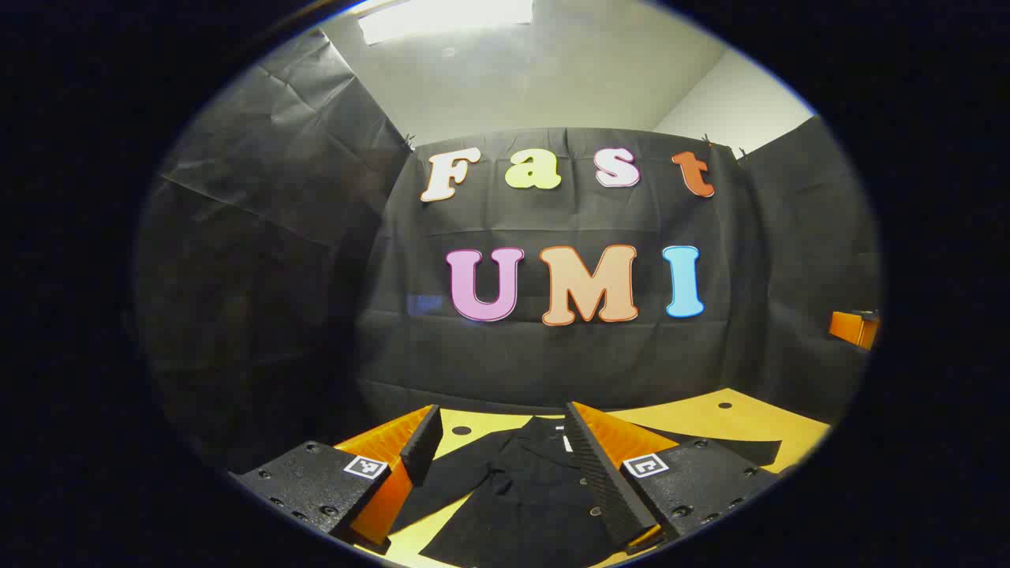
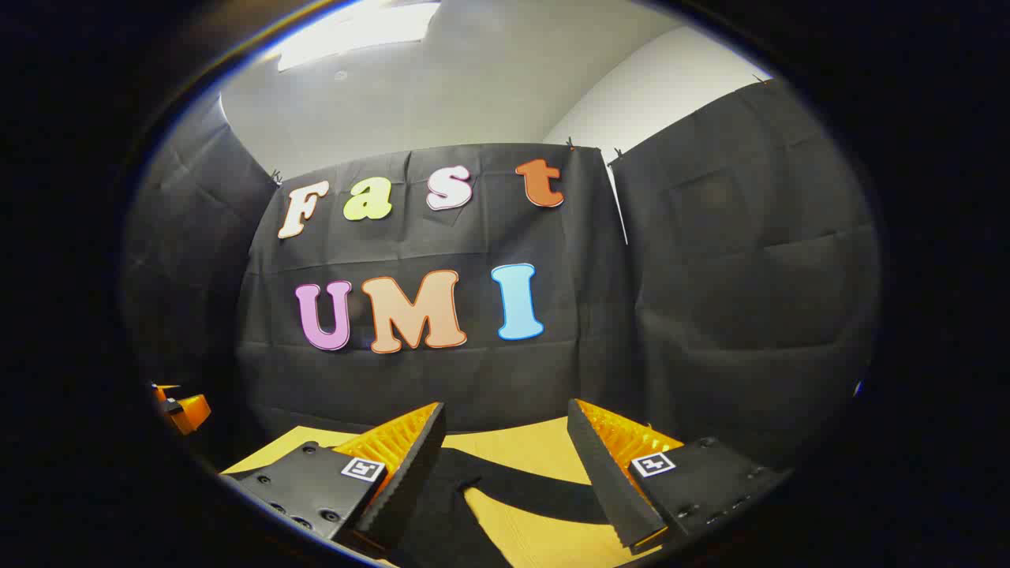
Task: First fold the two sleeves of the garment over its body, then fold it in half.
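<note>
A black shirt [image 1: 521, 497] lies flat on the yellow table [image 1: 710, 418], collar toward the far wall, both sleeves spread out to the sides. My left gripper [image 1: 499, 430] hovers open above its upper body, nothing between the fingers. In the right gripper view, the shirt's side and one sleeve [image 2: 521, 489] stretch across the table [image 2: 521, 442]. My right gripper [image 2: 505, 430] is open above that sleeve and holds nothing.
Black cloth walls close in the booth at the back and on both sides, close behind the table's far edge. The other gripper shows as an orange part at the right edge [image 1: 854, 327] of the left gripper view and at the left edge [image 2: 183, 410] of the right gripper view.
</note>
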`<act>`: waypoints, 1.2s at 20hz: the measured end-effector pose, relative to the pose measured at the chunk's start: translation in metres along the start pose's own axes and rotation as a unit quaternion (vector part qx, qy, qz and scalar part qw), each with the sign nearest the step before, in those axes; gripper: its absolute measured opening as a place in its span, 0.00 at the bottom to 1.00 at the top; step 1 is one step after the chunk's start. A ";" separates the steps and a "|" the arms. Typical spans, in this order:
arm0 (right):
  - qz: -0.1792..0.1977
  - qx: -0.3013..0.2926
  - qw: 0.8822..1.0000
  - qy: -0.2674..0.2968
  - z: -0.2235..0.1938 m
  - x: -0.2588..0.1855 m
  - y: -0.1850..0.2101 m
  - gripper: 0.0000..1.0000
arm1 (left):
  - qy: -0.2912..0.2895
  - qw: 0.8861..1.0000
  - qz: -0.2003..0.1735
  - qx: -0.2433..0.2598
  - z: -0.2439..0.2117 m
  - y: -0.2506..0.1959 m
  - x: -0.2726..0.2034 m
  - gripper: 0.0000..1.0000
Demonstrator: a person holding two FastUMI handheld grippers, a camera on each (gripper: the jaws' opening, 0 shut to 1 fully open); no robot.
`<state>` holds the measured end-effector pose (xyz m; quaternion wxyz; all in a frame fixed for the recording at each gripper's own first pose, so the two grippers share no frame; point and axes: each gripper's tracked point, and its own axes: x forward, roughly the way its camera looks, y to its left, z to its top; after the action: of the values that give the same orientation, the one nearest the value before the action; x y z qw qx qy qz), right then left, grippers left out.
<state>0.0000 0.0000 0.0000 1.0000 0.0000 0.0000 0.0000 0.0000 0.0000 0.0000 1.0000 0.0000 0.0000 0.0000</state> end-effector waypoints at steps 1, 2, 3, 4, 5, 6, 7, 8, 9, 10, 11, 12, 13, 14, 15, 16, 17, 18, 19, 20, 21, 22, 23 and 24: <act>-0.001 0.001 1.000 0.002 0.000 0.001 0.000 0.94 | 0.005 1.000 0.000 -0.003 -0.002 0.000 0.000 0.92; -0.004 0.000 1.000 0.004 -0.002 -0.001 -0.002 0.97 | 0.008 1.000 0.001 -0.005 -0.004 0.001 0.000 0.92; -0.005 -0.002 1.000 0.005 -0.003 -0.002 -0.002 0.97 | 0.010 1.000 0.001 -0.008 -0.005 0.001 0.001 0.92; -0.006 -0.004 1.000 0.005 -0.003 -0.001 -0.002 0.94 | 0.011 1.000 0.003 -0.008 -0.006 0.003 0.001 0.92; -0.005 -0.004 1.000 0.006 -0.002 0.000 -0.002 1.00 | 0.012 1.000 0.005 -0.008 -0.007 0.005 0.001 0.92; -0.004 -0.003 1.000 0.007 -0.003 0.000 0.000 0.97 | 0.013 1.000 0.008 -0.007 -0.008 0.006 0.001 0.92; -0.003 -0.003 1.000 0.007 -0.003 0.002 0.000 0.97 | 0.015 1.000 0.011 -0.006 -0.010 0.009 0.002 0.92; -0.002 -0.003 1.000 0.007 -0.004 0.002 0.001 0.94 | 0.017 1.000 0.013 -0.006 -0.011 0.009 0.001 0.92; -0.002 -0.004 1.000 0.008 -0.003 0.004 0.002 0.94 | 0.018 1.000 0.014 -0.007 -0.011 0.009 0.000 0.92; -0.001 -0.004 1.000 0.007 -0.003 0.005 0.002 0.94 | 0.019 1.000 0.014 -0.007 -0.011 0.010 0.000 0.92; 0.001 -0.003 1.000 0.007 -0.002 0.006 0.003 0.94 | 0.020 1.000 0.015 -0.006 -0.012 0.010 0.001 0.92; 0.001 -0.003 1.000 0.007 -0.003 0.008 0.003 0.94 | 0.020 1.000 0.016 -0.003 -0.012 0.010 0.001 0.92; 0.002 -0.003 1.000 0.007 -0.003 0.008 0.003 0.94 | 0.019 1.000 0.016 -0.001 -0.010 0.011 0.002 0.92; 0.002 -0.003 1.000 0.006 -0.001 0.009 0.003 0.94 | 0.017 1.000 0.016 0.001 -0.008 0.009 0.002 0.92; 0.003 -0.004 1.000 0.006 0.000 0.010 0.004 0.97 | 0.014 1.000 0.016 0.002 -0.007 0.009 0.002 0.92; 0.004 -0.005 1.000 0.007 -0.001 0.010 0.004 0.94 | 0.013 1.000 0.015 0.004 -0.006 0.008 0.003 0.92; 0.004 -0.005 1.000 0.008 -0.002 0.011 0.003 0.94 | 0.012 1.000 0.015 0.006 -0.005 0.008 0.004 0.92; 0.005 -0.005 1.000 0.009 -0.002 0.011 0.003 0.94 | 0.012 1.000 0.014 0.007 -0.005 0.006 0.004 0.92; 0.004 -0.004 1.000 0.011 -0.003 0.012 0.002 0.94 | 0.012 1.000 0.014 0.007 -0.006 0.006 0.004 0.92; 0.003 -0.003 1.000 0.012 -0.003 0.012 0.002 0.97 | 0.013 1.000 0.014 0.006 -0.006 0.005 0.004 0.92; 0.001 -0.004 1.000 0.011 -0.002 0.013 0.001 0.97 | 0.015 1.000 0.016 0.005 -0.007 0.006 0.004 0.92; 0.000 -0.005 1.000 0.011 -0.002 0.013 0.000 0.94 | 0.015 1.000 0.021 0.004 -0.006 0.008 0.004 0.92; 0.000 -0.006 1.000 0.011 -0.002 0.013 0.000 0.94 | 0.014 1.000 0.022 0.000 -0.006 0.009 0.003 0.92; 0.000 -0.004 1.000 0.013 -0.005 0.013 -0.001 0.94 | 0.015 1.000 0.025 -0.003 -0.005 0.009 0.003 0.92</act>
<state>0.0132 -0.0008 -0.0048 0.9999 -0.0042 0.0128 -0.0002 0.0025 0.0092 -0.0054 0.9996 -0.0032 0.0151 0.0252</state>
